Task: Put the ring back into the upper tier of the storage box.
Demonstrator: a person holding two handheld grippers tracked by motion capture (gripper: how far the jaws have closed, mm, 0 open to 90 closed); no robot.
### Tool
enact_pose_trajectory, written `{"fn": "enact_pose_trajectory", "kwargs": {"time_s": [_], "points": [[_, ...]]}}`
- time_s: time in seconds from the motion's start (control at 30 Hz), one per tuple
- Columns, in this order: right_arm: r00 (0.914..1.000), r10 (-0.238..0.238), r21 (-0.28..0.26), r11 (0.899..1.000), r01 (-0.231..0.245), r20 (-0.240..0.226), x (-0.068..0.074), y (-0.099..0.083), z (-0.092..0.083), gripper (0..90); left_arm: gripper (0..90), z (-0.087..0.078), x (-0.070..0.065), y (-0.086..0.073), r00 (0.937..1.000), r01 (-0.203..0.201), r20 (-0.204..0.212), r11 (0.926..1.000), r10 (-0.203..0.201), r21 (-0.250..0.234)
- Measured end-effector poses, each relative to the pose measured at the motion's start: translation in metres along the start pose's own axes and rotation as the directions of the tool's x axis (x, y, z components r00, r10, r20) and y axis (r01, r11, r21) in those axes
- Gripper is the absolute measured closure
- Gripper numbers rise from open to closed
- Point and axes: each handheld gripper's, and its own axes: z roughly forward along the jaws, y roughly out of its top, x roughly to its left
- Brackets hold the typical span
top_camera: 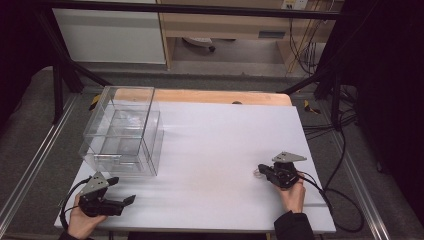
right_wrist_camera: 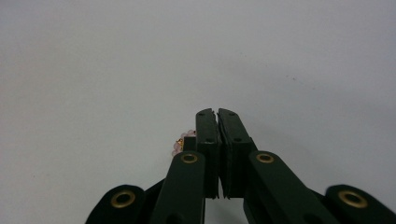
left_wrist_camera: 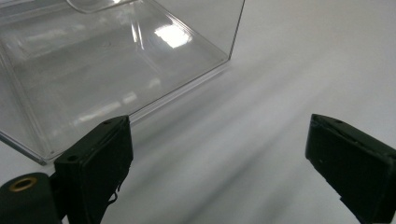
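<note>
Black jaws of your right gripper (right_wrist_camera: 217,114) are pressed together on a pale pink bead bracelet (right_wrist_camera: 181,141), its beads peeking out beside them, low over the white table (top_camera: 215,145). So the pickup looks done. Your left gripper (left_wrist_camera: 219,158) stands wide open and empty beside the clear box (top_camera: 125,131), well apart from the bracelet; the carry and drop probably remain.

**Your table, counted**

You hold two grippers: the left gripper (top_camera: 122,192) at 7 o'clock and the right gripper (top_camera: 259,171) at 4 o'clock. One clear plastic box (top_camera: 122,132) stands at 10 o'clock. One string of pale pink beads (right_wrist_camera: 181,141) sits beside your right gripper's jaws; how many beads it has can't be told. One white table (top_camera: 215,150) bears it all.
</note>
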Motion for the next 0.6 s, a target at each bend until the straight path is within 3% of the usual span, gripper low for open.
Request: {"fn": "enact_pose_trajectory", "kwargs": {"time_s": [0.6], "points": [[0.9994, -0.033, -0.057, 0.998, 0.032, -0.008, 0.009, 0.009, -0.013, 88.2, 7.1, 0.0, 0.0, 0.0, 1.0, 0.002, 0.001, 1.0, -0.002, -0.004]]}}
